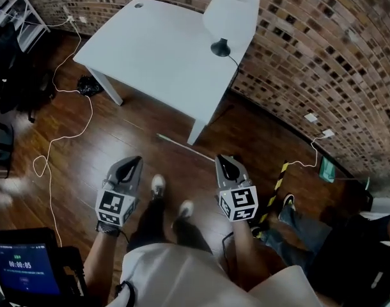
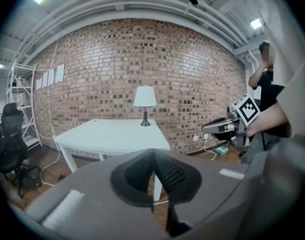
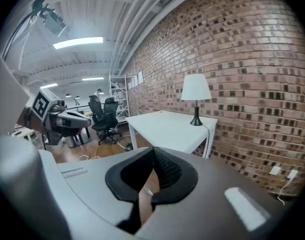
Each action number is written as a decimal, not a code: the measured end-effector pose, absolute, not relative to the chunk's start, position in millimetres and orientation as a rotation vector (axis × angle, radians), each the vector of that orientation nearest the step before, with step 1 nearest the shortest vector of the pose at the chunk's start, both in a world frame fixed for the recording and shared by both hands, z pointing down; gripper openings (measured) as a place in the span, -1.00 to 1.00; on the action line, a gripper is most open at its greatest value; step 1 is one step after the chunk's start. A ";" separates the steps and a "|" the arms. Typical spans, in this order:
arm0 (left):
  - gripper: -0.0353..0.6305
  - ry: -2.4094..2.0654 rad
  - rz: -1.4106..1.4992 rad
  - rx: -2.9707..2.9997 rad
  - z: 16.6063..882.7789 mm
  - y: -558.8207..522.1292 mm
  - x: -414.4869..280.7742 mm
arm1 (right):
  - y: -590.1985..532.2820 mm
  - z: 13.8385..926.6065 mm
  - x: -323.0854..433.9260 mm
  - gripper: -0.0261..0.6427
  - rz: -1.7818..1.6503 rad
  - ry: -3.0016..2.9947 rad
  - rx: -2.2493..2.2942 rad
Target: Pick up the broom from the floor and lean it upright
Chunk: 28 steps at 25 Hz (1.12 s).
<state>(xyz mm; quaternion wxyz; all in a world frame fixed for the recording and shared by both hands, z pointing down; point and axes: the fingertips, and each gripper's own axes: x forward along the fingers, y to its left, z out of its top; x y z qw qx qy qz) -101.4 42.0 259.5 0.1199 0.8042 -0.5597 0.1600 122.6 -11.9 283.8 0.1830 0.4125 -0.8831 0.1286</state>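
While both grippers hover low over the wooden floor (image 1: 118,133) in the head view, the left gripper (image 1: 132,165) and right gripper (image 1: 224,164) point toward the white desk (image 1: 150,56). The broom (image 1: 182,144) lies flat on the floor between them and the desk, and only its thin pale handle shows, just beside the leg at the desk's near corner. A table lamp (image 1: 230,15) stands at the desk's far right corner, by the brick wall (image 1: 310,56).

Over to the left gripper view: jaws pressed together, nothing between them, desk straight ahead.

Right gripper view now: jaws closed tip to tip as well, empty, desk and lamp beyond.
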 end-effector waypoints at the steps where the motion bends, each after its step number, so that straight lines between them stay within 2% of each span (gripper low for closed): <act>1: -0.89 -1.632 0.480 2.351 267.7 33.5 -106.5 | -19.5 296.7 110.5 -0.88 0.365 -2.484 1.137; 13: -0.89 -1.495 0.552 2.252 420.0 -18.2 -169.6 | -76.8 492.6 5.3 -0.84 0.400 -2.325 0.841; 28: -0.89 -1.391 0.568 2.169 644.6 -29.3 -200.3 | -110.2 785.3 -48.8 -0.81 0.395 -2.117 0.570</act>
